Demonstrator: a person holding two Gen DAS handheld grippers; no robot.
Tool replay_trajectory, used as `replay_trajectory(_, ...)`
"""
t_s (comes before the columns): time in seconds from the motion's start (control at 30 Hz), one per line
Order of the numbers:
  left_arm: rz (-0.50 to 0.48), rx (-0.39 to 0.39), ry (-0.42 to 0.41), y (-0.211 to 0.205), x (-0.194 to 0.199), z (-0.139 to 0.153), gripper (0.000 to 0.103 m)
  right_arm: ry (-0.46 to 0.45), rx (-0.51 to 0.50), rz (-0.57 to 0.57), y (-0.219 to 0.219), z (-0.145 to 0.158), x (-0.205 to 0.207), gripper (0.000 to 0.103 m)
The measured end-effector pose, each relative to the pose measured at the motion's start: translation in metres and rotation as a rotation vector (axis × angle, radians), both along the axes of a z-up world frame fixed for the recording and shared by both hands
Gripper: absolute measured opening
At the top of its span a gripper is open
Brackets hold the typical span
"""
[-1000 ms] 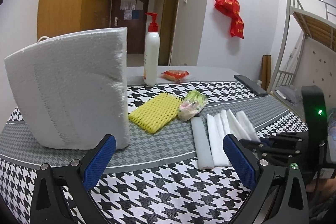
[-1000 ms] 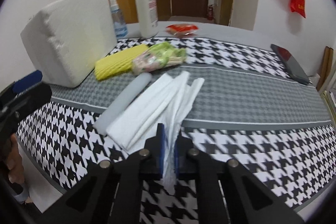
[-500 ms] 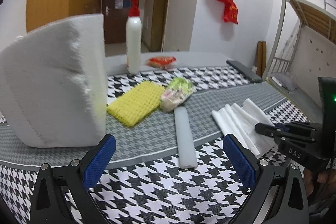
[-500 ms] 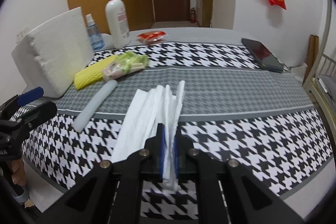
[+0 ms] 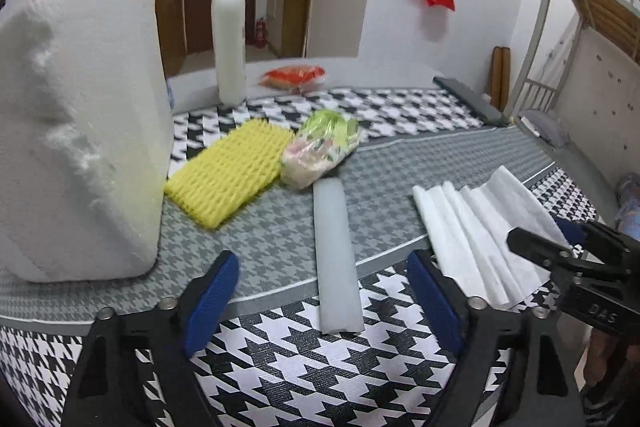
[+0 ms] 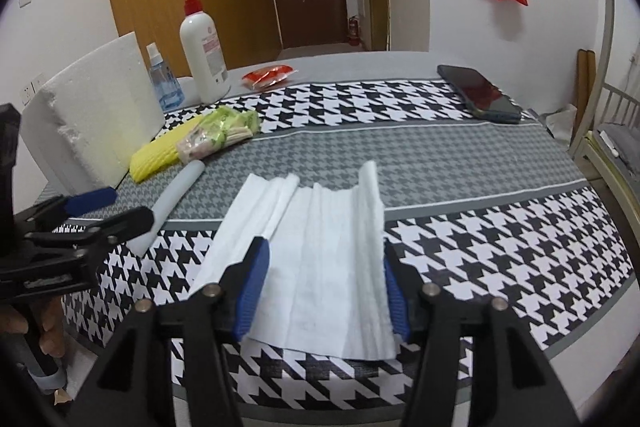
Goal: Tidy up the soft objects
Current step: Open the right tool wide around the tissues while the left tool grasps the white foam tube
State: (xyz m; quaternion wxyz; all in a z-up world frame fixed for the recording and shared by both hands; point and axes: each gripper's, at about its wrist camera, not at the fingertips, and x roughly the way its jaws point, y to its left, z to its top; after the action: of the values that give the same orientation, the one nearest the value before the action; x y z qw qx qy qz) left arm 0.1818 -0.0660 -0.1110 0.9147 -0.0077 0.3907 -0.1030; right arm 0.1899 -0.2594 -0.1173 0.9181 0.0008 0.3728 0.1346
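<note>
With the right tongs (image 6: 322, 291) just having spread apart, the white pleated sheet (image 6: 324, 267) lies flat on the table (image 6: 500, 227), its near end between the two blue pads (image 6: 252, 283), which no longer pinch it. Right edge of the sheet sits close against the right pad; can't tell if it touches.

Left tongs (image 5: 324, 307) have just been narrowing but are still parted, nothing gripped. The near end of the pale foam strip (image 5: 334, 255) lies on the table between its pads, clear of both.

Rest of the layout, left wrist view:
- big white foam block (image 5: 80, 139) standing upright at far left
- yellow foam net (image 5: 232, 171) flat, just right of the block
- crumpled green-and-pink plastic bag (image 5: 320, 151) between the net and the far end of the strip, touching both
- white pump bottle (image 5: 229, 35) with red top and a red packet (image 5: 294, 77) at the back
- dark phone (image 6: 478, 93) at the far right edge.
</note>
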Motion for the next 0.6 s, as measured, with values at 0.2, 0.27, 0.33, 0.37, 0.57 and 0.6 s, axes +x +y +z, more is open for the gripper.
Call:
replay_trajectory(0.2, -0.003, 0.015, 0.049, -0.003, 0.006, -0.006, 0.054, 0.005, 0.008, 0.005, 0.000, -0.002, 0.000, 0.064)
replay_trajectory(0.27, -0.013, 0.030, 0.056, -0.006, 0.006, -0.007, 0.051, 0.005, 0.014, 0.004, 0.000, -0.002, -0.001, 0.064)
replay_trajectory(0.33, -0.020, 0.039, 0.064, -0.009, 0.007, -0.008, 0.048, 0.005, 0.016, 0.003, -0.001, -0.002, -0.001, 0.064)
replay_trajectory(0.37, -0.019, 0.046, 0.064, -0.010, 0.007, -0.008, 0.047, 0.005, 0.016, 0.004, -0.001, -0.003, -0.002, 0.064)
replay_trajectory(0.57, -0.017, 0.077, 0.063, -0.016, 0.008, -0.008, 0.040, 0.010, 0.016, 0.008, 0.000, -0.004, -0.003, 0.069)
replay_trajectory(0.6, -0.017, 0.082, 0.063, -0.017, 0.008, -0.008, 0.037, 0.012, 0.015, 0.008, 0.000, -0.005, -0.003, 0.071)
